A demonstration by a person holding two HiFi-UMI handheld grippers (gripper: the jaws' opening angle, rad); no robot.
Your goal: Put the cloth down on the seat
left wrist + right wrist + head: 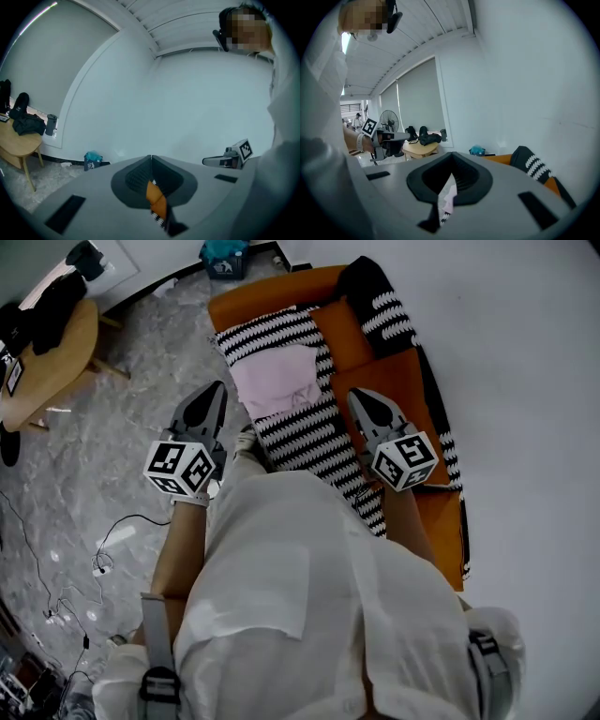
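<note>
Forearms [183, 549] forward, left tool [216, 390] and right tool [360, 397] abreast, jaws together

The cloth [302, 442] is black-and-white striped with pink, the seat [267, 294] orange.

- Cloth [300, 442]: rough crocheted knit, matt.
- Seat [272, 292], 12 o'clock: smooth upholstery, slight sheen.
- Floor [112, 474], 9 o'clock: polished marbled stone, glossy.
- Table [66, 352], 10 o'clock: smooth pale wood.
- Left gripper [214, 390], right gripper [361, 395]: matt grey plastic.
</note>
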